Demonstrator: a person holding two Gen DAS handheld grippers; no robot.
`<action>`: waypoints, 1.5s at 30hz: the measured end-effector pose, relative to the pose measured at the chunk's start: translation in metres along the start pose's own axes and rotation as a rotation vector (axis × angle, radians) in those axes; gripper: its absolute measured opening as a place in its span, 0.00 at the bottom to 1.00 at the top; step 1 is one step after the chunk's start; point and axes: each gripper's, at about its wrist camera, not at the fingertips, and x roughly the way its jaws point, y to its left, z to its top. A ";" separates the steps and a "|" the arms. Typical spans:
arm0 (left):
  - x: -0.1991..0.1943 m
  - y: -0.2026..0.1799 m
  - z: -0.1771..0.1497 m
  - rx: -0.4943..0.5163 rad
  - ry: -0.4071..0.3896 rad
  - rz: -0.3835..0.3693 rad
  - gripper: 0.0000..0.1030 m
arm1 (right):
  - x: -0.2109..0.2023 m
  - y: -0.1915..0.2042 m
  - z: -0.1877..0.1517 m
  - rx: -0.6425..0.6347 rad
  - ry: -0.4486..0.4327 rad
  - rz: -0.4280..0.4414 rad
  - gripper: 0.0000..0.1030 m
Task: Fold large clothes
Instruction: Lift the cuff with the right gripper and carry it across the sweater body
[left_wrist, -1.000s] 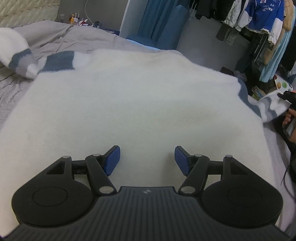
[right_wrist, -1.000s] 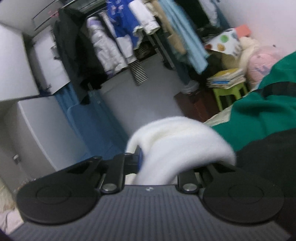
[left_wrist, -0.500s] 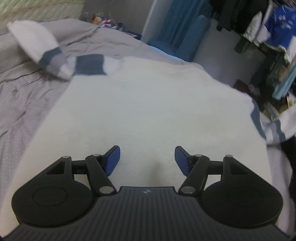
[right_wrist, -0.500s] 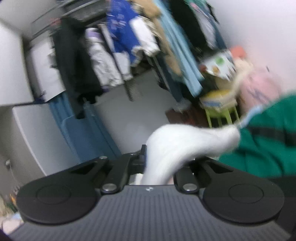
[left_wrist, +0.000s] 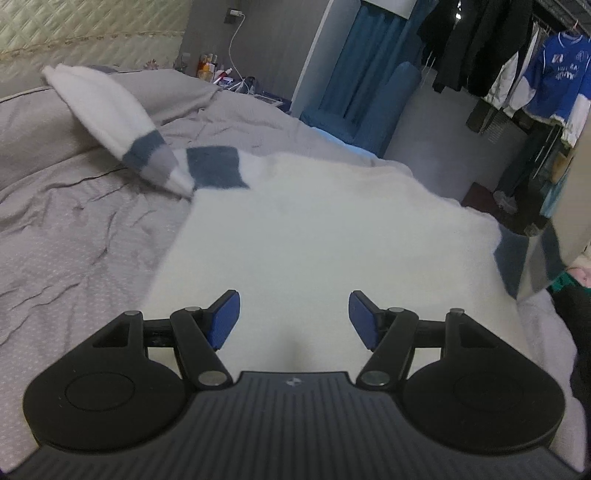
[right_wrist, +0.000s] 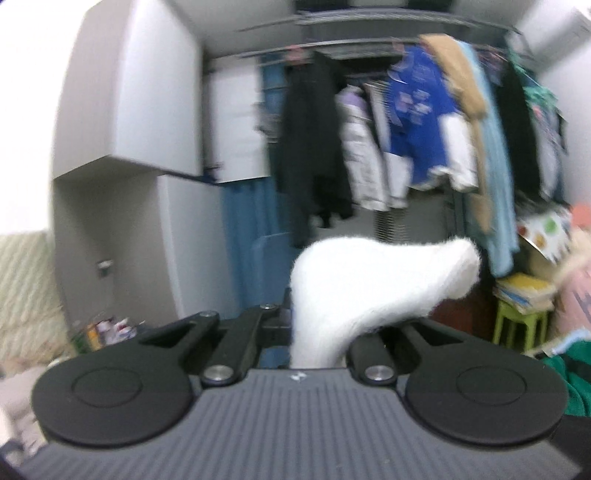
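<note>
White fleece sweater (left_wrist: 332, 236) spread across the grey bed (left_wrist: 74, 229); left gripper (left_wrist: 294, 319) hovers above it, jaws apart, while right gripper (right_wrist: 317, 328) pinches its white cuff (right_wrist: 380, 280) aloft.

White fleece sweater (left_wrist: 332, 236), its sleeve (left_wrist: 155, 147) banded navy and grey. Grey bedspread (left_wrist: 74, 229) with tiny pale dots. Black left gripper (left_wrist: 294, 317), blue pads (left_wrist: 225, 319). Right gripper (right_wrist: 317, 332), black too, white cuff (right_wrist: 376, 277) (fuzzy). Rail: blue jersey (right_wrist: 413, 122), black coat (right_wrist: 314, 147), lime stool (right_wrist: 517, 325).
</note>
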 end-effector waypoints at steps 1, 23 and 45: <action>-0.004 0.003 -0.001 -0.007 -0.006 -0.003 0.68 | -0.006 0.019 -0.002 -0.024 -0.003 0.025 0.11; -0.003 0.090 0.029 -0.160 -0.111 0.027 0.68 | -0.117 0.257 -0.240 -0.535 0.278 0.495 0.13; -0.002 0.071 0.017 -0.096 -0.123 -0.012 0.68 | -0.174 0.216 -0.206 -0.393 0.516 0.744 0.73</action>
